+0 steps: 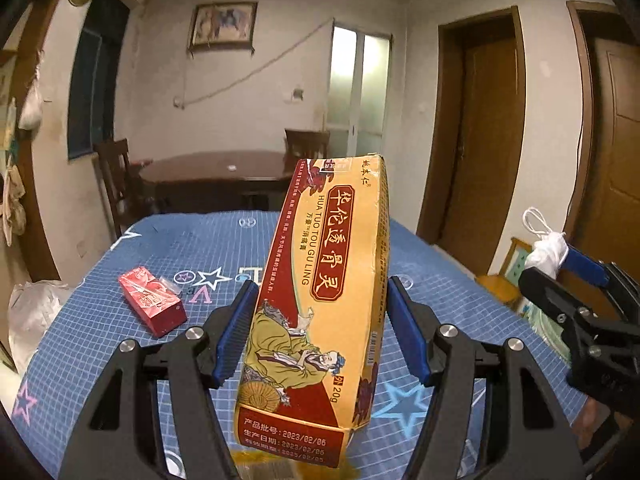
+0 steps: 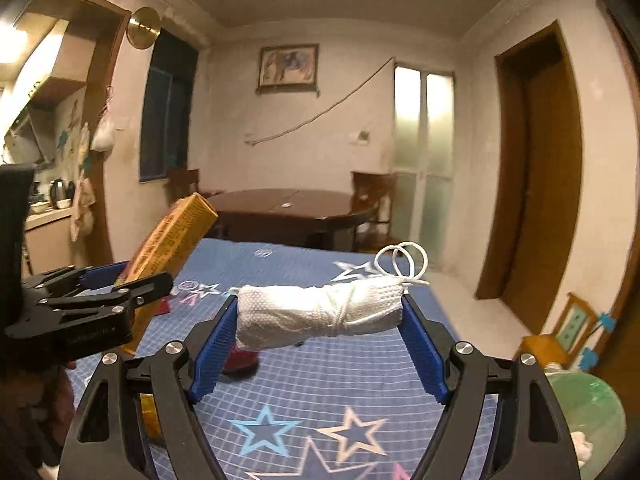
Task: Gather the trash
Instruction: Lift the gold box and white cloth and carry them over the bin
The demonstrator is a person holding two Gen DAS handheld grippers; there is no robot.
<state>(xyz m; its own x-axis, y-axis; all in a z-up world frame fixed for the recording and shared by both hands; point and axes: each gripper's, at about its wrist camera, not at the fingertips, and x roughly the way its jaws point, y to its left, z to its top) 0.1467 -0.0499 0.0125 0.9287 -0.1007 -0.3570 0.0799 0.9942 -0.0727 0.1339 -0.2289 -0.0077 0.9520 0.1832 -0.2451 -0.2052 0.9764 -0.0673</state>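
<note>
My left gripper [image 1: 322, 328] is shut on a long yellow and red medicine box [image 1: 320, 300], held upright above the blue star-patterned table [image 1: 192, 248]. The box also shows tilted at the left of the right wrist view [image 2: 172, 248], with the left gripper [image 2: 104, 300] around it. My right gripper [image 2: 320, 320] is shut on a rolled white paper towel tied with white string [image 2: 320, 314], held crosswise between the blue pads, above the table [image 2: 320, 380]. That roll and the right gripper [image 1: 560, 276] appear at the right edge of the left wrist view. A red packet [image 1: 152, 306] lies on the table at the left.
A dark round dining table [image 1: 216, 172] with wooden chairs stands behind the blue table. A white plastic bag [image 1: 32, 312] sits at the table's left edge. A green plastic bottle [image 2: 588, 412] and a small yellow chair [image 2: 560, 332] are low on the right. Brown doors line the right wall.
</note>
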